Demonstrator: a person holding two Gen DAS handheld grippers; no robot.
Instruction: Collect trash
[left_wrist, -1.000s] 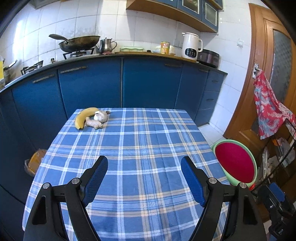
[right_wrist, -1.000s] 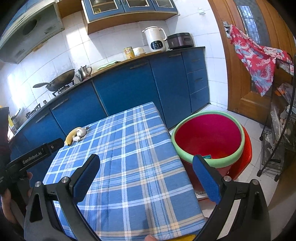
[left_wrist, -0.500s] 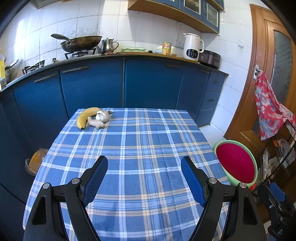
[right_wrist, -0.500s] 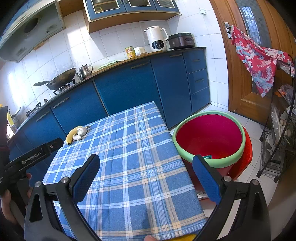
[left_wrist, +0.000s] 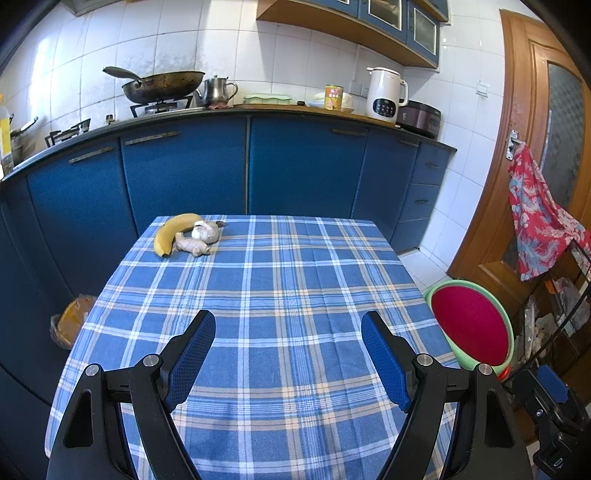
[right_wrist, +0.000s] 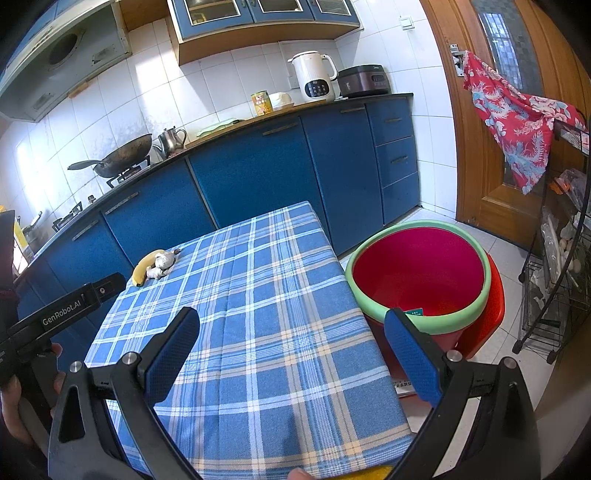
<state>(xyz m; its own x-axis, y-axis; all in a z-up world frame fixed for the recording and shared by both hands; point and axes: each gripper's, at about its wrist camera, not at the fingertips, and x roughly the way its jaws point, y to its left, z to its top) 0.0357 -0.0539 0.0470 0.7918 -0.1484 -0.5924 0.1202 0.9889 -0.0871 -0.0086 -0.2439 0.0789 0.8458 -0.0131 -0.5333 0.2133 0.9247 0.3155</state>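
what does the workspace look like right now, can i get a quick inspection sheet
surface: table with blue plaid cloth, mostly bare
job's things: banana, ginger root and garlic bulb clustered touching at the far left corner; red basin with green rim on the floor to the table's right
clutter: orange bag on the floor to the left
grippers: left gripper open, holding nothing; right gripper open, holding nothing
cables: nothing seen
surroundings: blue cabinets, wok, kettle, floral cloth on the door
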